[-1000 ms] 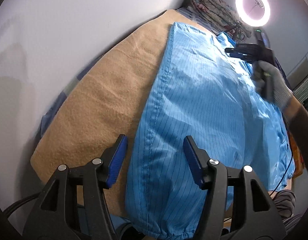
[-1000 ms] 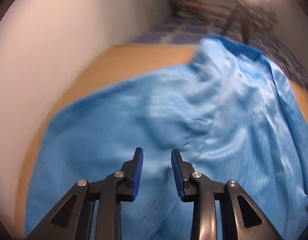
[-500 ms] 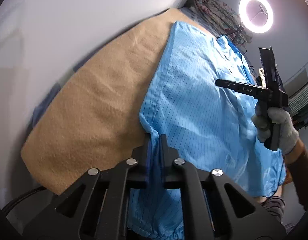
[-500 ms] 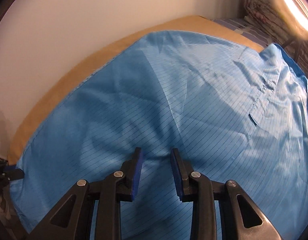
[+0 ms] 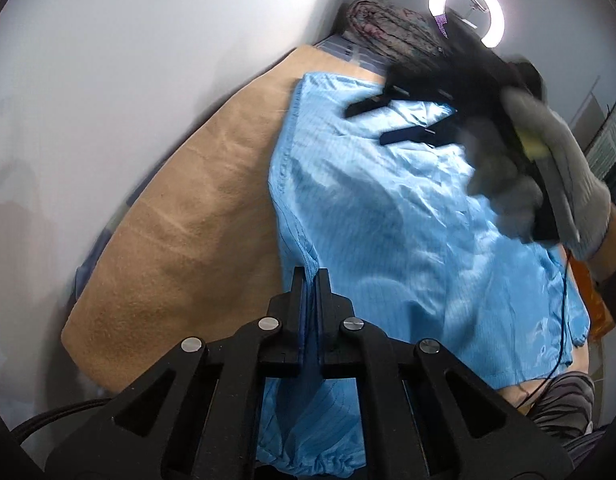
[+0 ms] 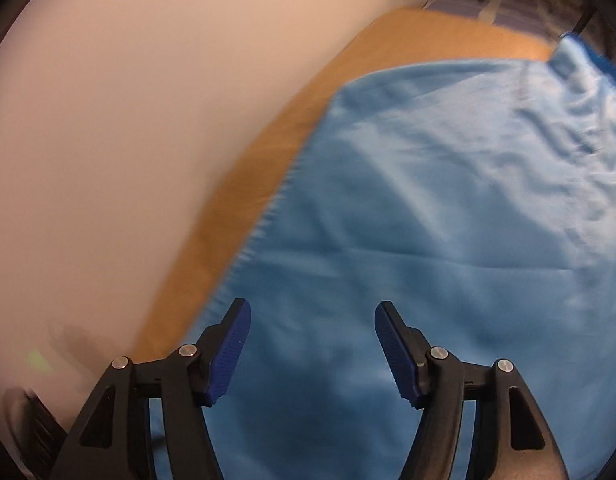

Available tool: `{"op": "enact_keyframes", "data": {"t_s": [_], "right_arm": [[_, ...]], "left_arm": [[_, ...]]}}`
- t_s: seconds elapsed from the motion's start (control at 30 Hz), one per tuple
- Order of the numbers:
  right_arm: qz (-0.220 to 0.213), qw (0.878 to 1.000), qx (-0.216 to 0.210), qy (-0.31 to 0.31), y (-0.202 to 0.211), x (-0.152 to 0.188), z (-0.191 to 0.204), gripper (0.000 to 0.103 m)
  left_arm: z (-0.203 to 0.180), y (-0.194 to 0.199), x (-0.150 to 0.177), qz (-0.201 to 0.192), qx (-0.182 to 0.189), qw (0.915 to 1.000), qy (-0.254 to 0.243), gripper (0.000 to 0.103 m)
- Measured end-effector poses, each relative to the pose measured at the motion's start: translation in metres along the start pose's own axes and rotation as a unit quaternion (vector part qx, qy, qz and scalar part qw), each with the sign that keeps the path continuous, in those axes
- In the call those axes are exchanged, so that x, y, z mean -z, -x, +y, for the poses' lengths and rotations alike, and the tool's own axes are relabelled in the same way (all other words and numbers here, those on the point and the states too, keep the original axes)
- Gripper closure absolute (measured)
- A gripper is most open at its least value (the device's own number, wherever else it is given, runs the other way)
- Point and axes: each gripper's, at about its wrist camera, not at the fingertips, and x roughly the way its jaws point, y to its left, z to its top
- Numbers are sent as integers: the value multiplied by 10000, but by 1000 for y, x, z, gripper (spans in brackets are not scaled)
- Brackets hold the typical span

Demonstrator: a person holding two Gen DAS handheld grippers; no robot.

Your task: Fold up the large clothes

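Note:
A large light-blue pinstriped garment [image 5: 407, 216] lies spread on a tan blanket [image 5: 196, 208] on a bed. My left gripper [image 5: 311, 280] is shut on the garment's near left edge, with a pinch of cloth between the fingers. My right gripper [image 5: 381, 122] shows in the left wrist view, held by a gloved hand [image 5: 547, 168] over the garment's far part, jaws apart. In the right wrist view the right gripper [image 6: 312, 320] is open and empty just above the blue garment [image 6: 447, 240], near its left edge.
A white wall [image 5: 128, 60] runs along the left of the bed. A ring light [image 5: 467, 12] and a rolled patterned quilt [image 5: 387, 28] sit at the far end. The tan blanket [image 6: 260, 184] shows bare between wall and garment.
My left gripper stays shut on the garment's edge. My right gripper has opened wide and swung to the garment's far left edge.

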Motion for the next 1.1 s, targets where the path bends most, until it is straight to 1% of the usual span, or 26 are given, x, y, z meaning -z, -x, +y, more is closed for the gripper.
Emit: {"op": "enact_keyframes", "data": {"t_s": [0.07, 0.1, 0.2, 0.3, 0.37, 0.4, 0.43, 0.47, 0.5, 0.53, 0.6, 0.67, 0.7, 0.73, 0.77, 0.8, 0.83, 0.87, 0.97, 1.03, 1.1], "right_arm": [[100, 9997, -100, -175, -12, -7, 18, 36], [147, 9997, -63, -195, -17, -9, 25, 36], [398, 9986, 321, -124, -40, -14, 49, 37], [511, 9959, 737, 84, -60, -16, 64, 40], [615, 9926, 1029, 210, -72, -14, 70, 49], [618, 9909, 1163, 291, -76, -13, 73, 59], [576, 9888, 1314, 408, -79, -12, 76, 73], [506, 9878, 1379, 518, -79, -11, 78, 79], [474, 9884, 1336, 546, -79, -11, 79, 93], [456, 9897, 1259, 510, -78, -11, 79, 99], [332, 9940, 975, 364, -69, -8, 75, 102], [144, 9976, 634, 243, -54, -5, 69, 103], [21, 9988, 448, 193, -46, -2, 65, 103], [-104, 9995, 264, 122, -35, 2, 59, 103], [-236, 9997, 62, 31, -25, 5, 54, 103], [-340, 9994, -88, -28, -18, 7, 48, 103], [-480, 9985, -260, -95, -8, 11, 42, 103], [-578, 9976, -354, -129, 0, 14, 37, 103], [-819, 9945, -575, -296, 21, 29, 20, 103], [-953, 9920, -703, -436, 33, 40, 9, 103], [-1055, 9898, -784, -548, 40, 44, 0, 103]], "left_arm": [[-6, 1, -1, -28, 17, 10000, -91, 102], [-9, 2, -1, -37, 29, 9999, -129, 102], [-13, 2, -1, -35, 76, 9997, -213, 103], [-19, 0, 0, -11, 39, 9993, -372, 103], [-21, -2, -1, 12, 56, 9992, -400, 103], [-22, -2, -1, 22, 71, 9992, -398, 103], [-22, -2, -2, 24, 74, 9991, -410, 103], [-22, 0, -2, 8, 63, 9991, -429, 103], [-23, 1, -3, -10, 51, 9990, -440, 103], [-24, 2, -3, -25, 45, 9989, -457, 103], [-26, 7, -3, -91, 31, 9987, -492, 103], [-27, 12, -2, -119, 61, 9988, -477, 103], [-25, 15, -1, -68, 131, 9989, -453, 102], [-24, 17, -1, 21, 226, 9988, -430, 98], [-22, 19, -2, 62, 280, 9987, -413, 87], [-21, 23, -1, 43, 303, 9988, -380, 80], [-19, 30, 0, -37, 301, 9989, -370, 68], [-18, 38, 5, -89, 291, 9988, -383, 65], [-20, 48, 7, -151, 274, 9987, -393, 65], [-18, 56, 8, -253, 361, 9985, -319, 65], [-16, 56, 5, -233, 328, 9988, -283, 64]]}}
